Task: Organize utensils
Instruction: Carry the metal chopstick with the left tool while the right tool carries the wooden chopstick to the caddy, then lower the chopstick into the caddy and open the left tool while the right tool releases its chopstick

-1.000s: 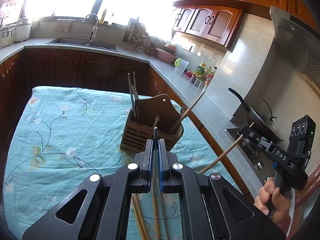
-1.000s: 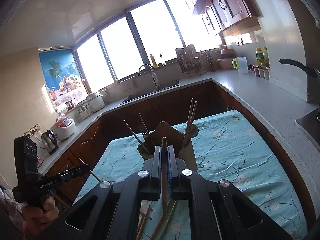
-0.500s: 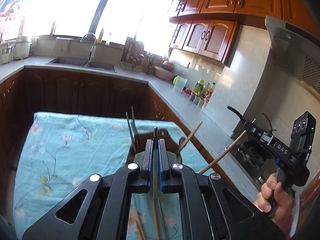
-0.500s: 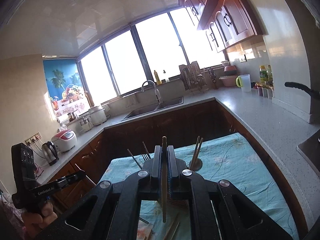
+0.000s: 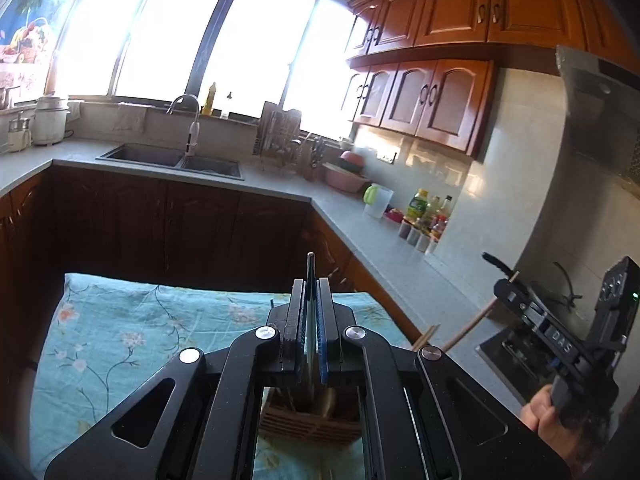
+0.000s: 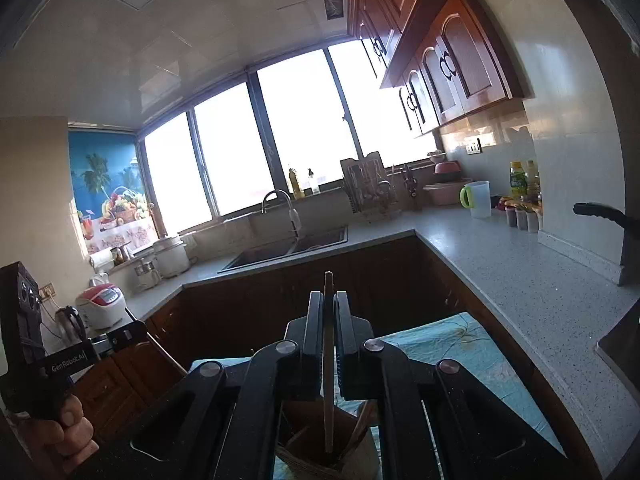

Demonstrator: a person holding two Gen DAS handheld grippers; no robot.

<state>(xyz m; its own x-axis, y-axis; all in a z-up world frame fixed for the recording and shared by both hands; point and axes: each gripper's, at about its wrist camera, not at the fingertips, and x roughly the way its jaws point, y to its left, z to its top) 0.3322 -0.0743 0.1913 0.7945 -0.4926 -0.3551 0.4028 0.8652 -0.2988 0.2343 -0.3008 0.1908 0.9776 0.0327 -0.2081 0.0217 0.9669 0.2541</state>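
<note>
- The left gripper (image 5: 311, 304) was clamped tight on a thin dark-tipped utensil (image 5: 310, 276), its tip poking up above the closed jaws; I could not tell what kind of utensil it was.
- The right gripper (image 6: 329, 320) was pinched shut on a wooden chopstick (image 6: 329, 360), which ran straight down between the pads.
- The wooden utensil holder (image 6: 320, 440) sat right beneath both tools on the floral blue cloth (image 5: 120, 332), seen through the gap under each gripper.
- A few wooden sticks leaned inside that holder.
- In the left view, the right gripper showed at the far right, a hand (image 5: 540, 416) wrapped round its handle, its chopstick slanting down toward the table.
- In the right view, the other hand (image 6: 60, 432) gripped the left tool at the lower left.
- Behind, the sink (image 5: 172, 160) and grey countertop (image 5: 380, 248) ran under the bright window.
</note>
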